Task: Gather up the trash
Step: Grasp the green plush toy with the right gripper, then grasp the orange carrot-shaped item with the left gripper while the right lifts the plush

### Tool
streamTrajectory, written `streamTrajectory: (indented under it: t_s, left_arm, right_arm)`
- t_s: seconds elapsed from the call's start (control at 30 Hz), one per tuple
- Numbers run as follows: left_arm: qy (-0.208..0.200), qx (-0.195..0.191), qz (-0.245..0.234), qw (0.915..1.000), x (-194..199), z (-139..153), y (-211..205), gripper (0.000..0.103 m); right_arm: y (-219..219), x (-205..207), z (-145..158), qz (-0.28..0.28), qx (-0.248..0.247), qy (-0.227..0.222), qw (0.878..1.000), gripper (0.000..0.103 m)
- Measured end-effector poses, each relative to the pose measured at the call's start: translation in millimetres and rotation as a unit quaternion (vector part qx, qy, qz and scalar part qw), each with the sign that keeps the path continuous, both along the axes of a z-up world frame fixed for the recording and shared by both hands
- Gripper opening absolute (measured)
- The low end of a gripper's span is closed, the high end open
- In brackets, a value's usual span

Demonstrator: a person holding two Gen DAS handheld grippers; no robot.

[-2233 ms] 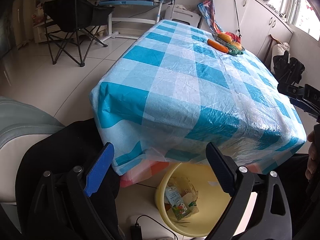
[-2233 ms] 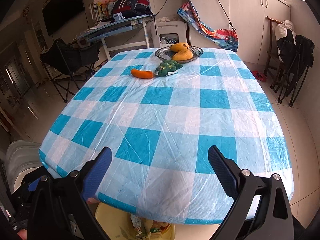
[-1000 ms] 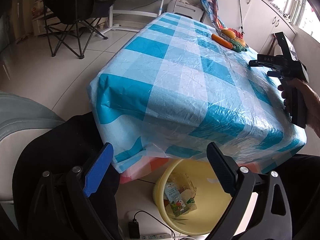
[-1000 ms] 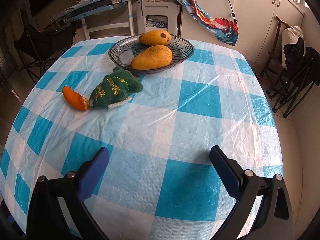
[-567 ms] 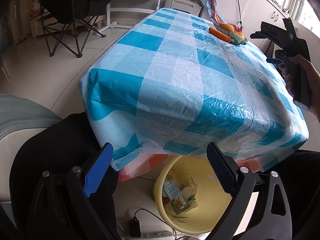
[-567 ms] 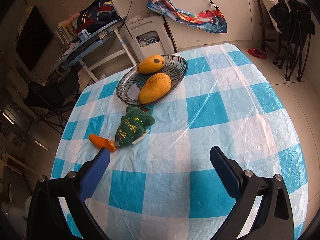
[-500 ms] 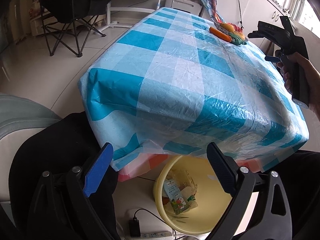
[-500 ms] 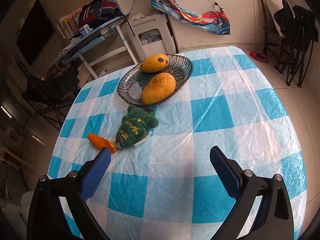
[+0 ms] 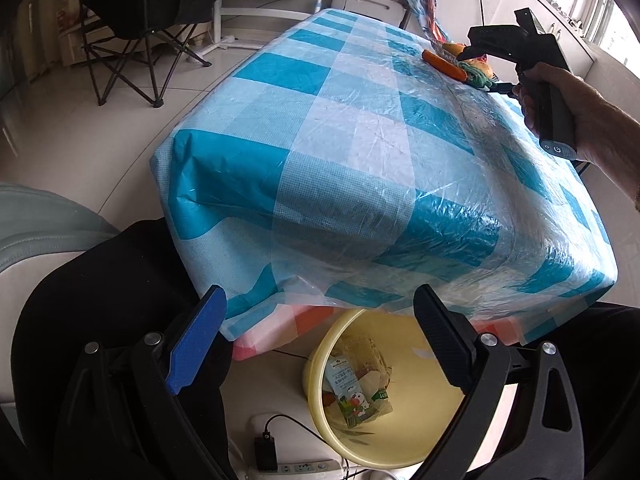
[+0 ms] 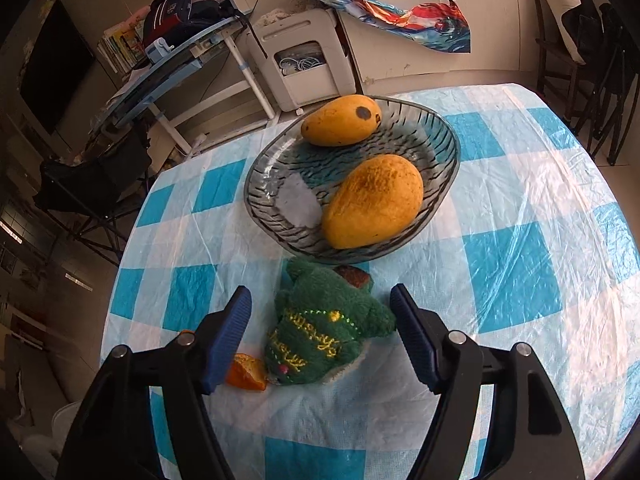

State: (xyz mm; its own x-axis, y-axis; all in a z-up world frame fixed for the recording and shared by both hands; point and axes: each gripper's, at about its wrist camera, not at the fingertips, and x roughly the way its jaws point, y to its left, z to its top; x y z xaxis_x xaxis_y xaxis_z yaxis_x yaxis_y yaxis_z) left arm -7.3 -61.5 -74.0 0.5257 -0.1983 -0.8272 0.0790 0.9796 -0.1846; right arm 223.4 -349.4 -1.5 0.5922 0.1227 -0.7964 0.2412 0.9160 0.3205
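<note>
My right claw [image 10: 320, 336] over far end of bench [image 10: 520, 216] – its jaws have just been closing in, green plush toy [image 10: 324, 340] sits between them, pads not pressing it. Orange scrap [image 10: 246, 376] lies on cloth, touching toy, just behind left pad. Glass dish [image 10: 448, 148] beyond toy holds 2 mangoes [image 10: 376, 200].

My left claw [image 9: 320, 344] wide open, nothing in it – hangs over yellow bin [image 9: 384, 444] on floor below bench edge. Cartons [image 9: 350, 392] lie in bin.
</note>
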Motion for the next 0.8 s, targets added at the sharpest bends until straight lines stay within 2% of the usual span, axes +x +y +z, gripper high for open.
streamTrajectory:
  t_s: [0.03, 0.13, 0.23, 0.33, 0.5, 0.6, 0.8]
  left_arm:
    - [0.000, 0.000, 0.000, 1.0000, 0, 0, 0, 0.091]
    - [-0.001, -0.001, 0.001, 1.0000, 0, 1, 0, 0.091]
    - [-0.002, 0.001, 0.001, 1.0000, -1, 1, 0, 0.091]
    - [-0.005, 0.005, 0.001, 1.0000, -3, 2, -1, 0.091]
    - [-0.016, 0.006, 0.005, 0.9998, -7, 6, 1, 0.091]
    - [-0.027, 0.006, 0.006, 0.9996, -10, 13, 4, 0.091]
    - [-0.099, 0.000, 0.027, 0.9948, -9, 56, 19, 0.091]
  right_arm:
    - [5, 2, 0, 0.013, -0.006, 0.002, 1.000, 0.049]
    - [28, 1, 1, 0.070, -0.038, 0.003, 0.997, 0.041]
    - [51, -11, 1, 0.133, -0.066, -0.007, 0.989, 0.040]
    - [70, -28, 1, 0.184, -0.069, -0.011, 0.980, 0.040]
    - [97, -76, 3, 0.273, -0.076, -0.016, 0.959, 0.040]
    - [97, -105, 8, 0.287, -0.082, -0.024, 0.954, 0.039]
    - [61, -150, 20, 0.239, -0.096, -0.040, 0.965, 0.039]
